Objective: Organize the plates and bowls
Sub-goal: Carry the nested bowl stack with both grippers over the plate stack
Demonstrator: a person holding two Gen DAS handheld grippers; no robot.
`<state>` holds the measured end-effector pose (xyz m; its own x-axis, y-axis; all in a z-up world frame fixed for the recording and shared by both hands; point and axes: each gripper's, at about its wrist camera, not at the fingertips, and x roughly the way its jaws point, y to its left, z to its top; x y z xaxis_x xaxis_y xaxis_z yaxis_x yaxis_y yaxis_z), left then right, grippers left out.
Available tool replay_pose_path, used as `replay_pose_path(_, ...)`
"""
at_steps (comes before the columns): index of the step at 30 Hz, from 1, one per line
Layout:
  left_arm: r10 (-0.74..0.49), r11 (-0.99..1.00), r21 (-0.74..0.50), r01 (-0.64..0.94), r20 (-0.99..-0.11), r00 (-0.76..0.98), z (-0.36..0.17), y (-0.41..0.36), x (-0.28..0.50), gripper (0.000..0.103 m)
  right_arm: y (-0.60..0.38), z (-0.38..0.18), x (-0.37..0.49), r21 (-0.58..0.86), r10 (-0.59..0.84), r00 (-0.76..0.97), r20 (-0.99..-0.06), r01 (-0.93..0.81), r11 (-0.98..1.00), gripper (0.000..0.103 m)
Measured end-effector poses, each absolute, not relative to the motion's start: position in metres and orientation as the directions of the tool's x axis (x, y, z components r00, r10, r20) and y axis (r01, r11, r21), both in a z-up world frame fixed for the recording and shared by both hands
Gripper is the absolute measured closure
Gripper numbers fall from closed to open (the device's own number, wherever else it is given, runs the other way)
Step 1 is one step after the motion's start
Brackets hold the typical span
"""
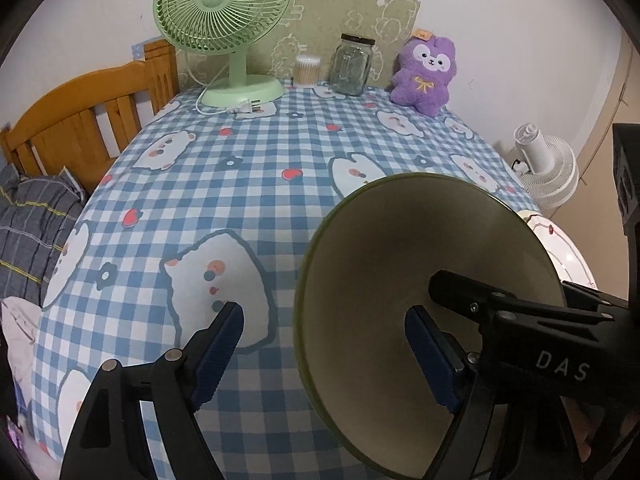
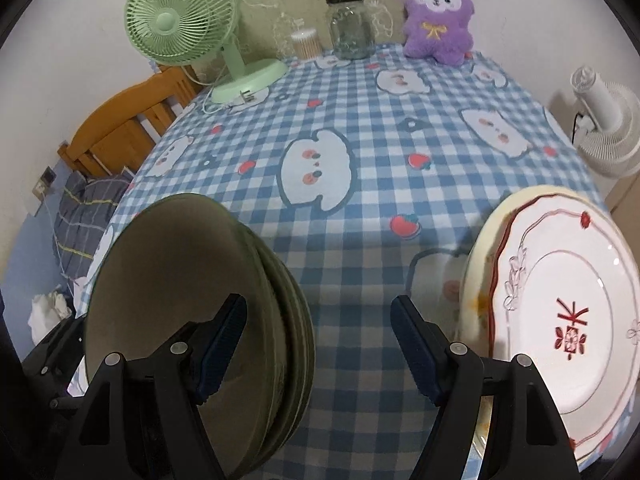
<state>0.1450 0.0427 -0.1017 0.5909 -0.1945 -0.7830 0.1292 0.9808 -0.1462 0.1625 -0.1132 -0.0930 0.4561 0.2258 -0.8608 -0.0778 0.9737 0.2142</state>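
Green bowls (image 2: 192, 312): olive, nested stack, near-left on checkered cloth.
White plate (image 2: 568, 320): red trim and motif, lies atop cream plate (image 2: 478, 264), near-right.
Gap: stacks well apart.

2 wrist fisheyes low over table (image 1: 248, 152), facing wall, sharing tabletop

A table draped in a blue-and-white checked cloth (image 1: 256, 184) printed with bears and strawberries stood against a plain white wall (image 1: 500, 20), with a worn olive sheet bearing pale line drawings (image 1: 344, 12) fixed behind it. Along the table's far edge stood a green desk fan (image 1: 224, 28), a tub of cotton swabs (image 1: 307, 70), a glass jar (image 1: 352, 66) and a purple plush toy (image 1: 426, 74). A wooden bed frame (image 1: 80, 120) with grey striped bedding (image 1: 32, 232) lay to the left, a white fan (image 1: 548, 168) to the right
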Motion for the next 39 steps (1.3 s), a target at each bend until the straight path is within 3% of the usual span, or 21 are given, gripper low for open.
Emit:
replay_pose_path(8,-0.188,0.981,-0.123,0.148,-0.785,0.591,-0.103,0.039,0.150,0.016,-0.112,-0.096,0.168,0.236,0.260,0.466,-0.846,-0.110,0.966,0.026)
replay_pose_path(15,-0.214,0.976,-0.149,0.158,-0.779,0.589,-0.106,0.036,0.153,0.014,-0.112,-0.095,0.166,0.253,0.272,0.460,-0.845,-0.104,0.962,0.037)
replay_pose_path(25,-0.179,0.983,-0.123,0.134,-0.786,0.592,-0.108,0.039,0.143,0.013,-0.108,-0.087,0.148,0.155,0.165,0.481,-0.861,-0.061,0.986,0.037)
replay_pose_path(28,-0.165,0.985,-0.099,0.140,-0.778,0.606,-0.107,0.037,0.141,0.020,-0.110,-0.087,0.147,0.159,0.163,0.484,-0.860,-0.050,0.986,0.037)
replay_pose_path(32,-0.171,0.985,-0.108,0.137,-0.758,0.629,-0.105,0.036,0.142,0.038,-0.109,-0.090,0.152,0.193,0.183,0.488,-0.853,-0.031,0.981,0.037)
replay_pose_path(36,-0.235,0.971,-0.160,0.177,-0.769,0.595,-0.107,0.035,0.146,0.055,-0.102,-0.087,0.151,0.180,0.184,0.498,-0.848,-0.057,0.982,0.049)
replay_pose_path(39,-0.242,0.969,-0.165,0.184,-0.773,0.586,-0.105,0.033,0.147,0.056,-0.097,-0.086,0.151,0.175,0.186,0.498,-0.847,-0.068,0.982,0.058)
